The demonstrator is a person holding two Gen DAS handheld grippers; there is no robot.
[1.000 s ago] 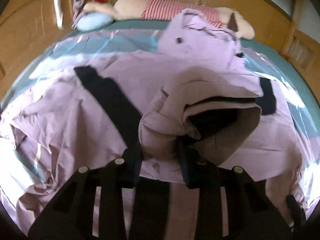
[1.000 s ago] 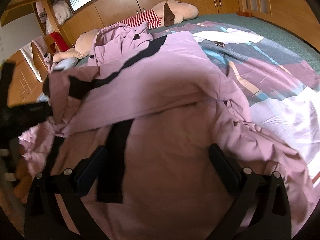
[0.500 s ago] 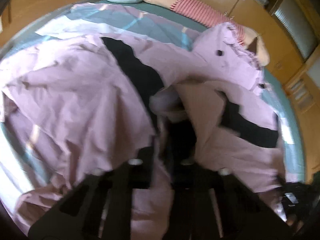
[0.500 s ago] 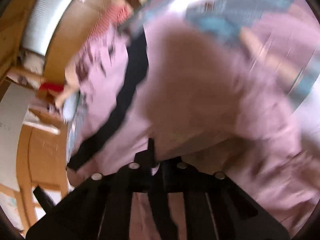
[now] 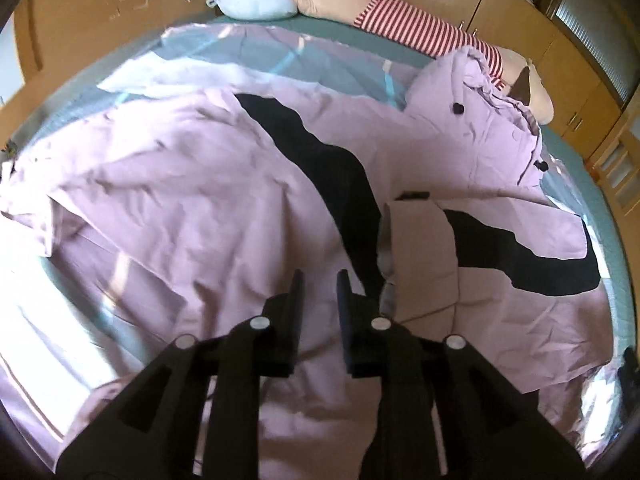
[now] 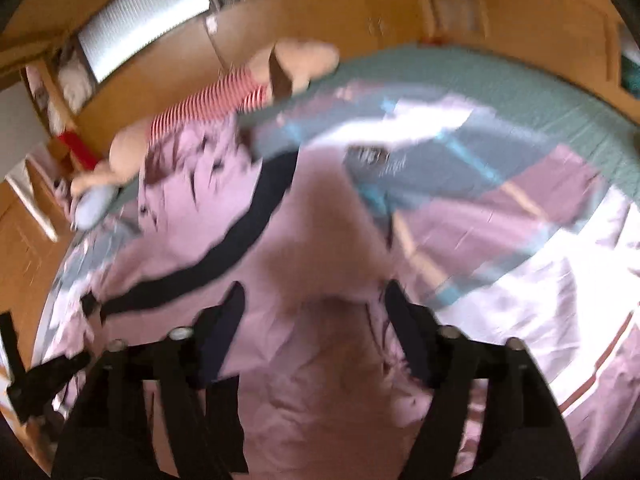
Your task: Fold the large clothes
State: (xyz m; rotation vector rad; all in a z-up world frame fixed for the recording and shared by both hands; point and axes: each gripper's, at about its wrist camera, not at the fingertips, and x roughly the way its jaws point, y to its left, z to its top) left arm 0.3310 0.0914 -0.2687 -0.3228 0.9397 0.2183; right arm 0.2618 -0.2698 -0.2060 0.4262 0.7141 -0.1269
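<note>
A large lilac garment (image 5: 192,184) with a wide black band (image 5: 332,168) lies spread over the bed; a sleeve (image 5: 424,248) is folded in across its middle. My left gripper (image 5: 318,280) hovers above the garment with a narrow gap between its fingers and nothing in them. In the blurred right wrist view the same garment (image 6: 320,248) lies below my right gripper (image 6: 314,300), whose fingers stand wide apart and empty. The left gripper's black frame (image 6: 36,376) shows at that view's left edge.
A patterned bedspread (image 5: 280,60) covers the green mattress (image 6: 500,92). A long plush toy in a red-striped shirt (image 5: 420,36) and a light blue cushion (image 5: 256,4) lie along the far edge. Wooden cupboards (image 5: 520,24) surround the bed.
My left gripper let go of the sleeve it held bunched up; the sleeve now lies flat on the garment. My right gripper shut briefly and is open again, lifted above the cloth.
</note>
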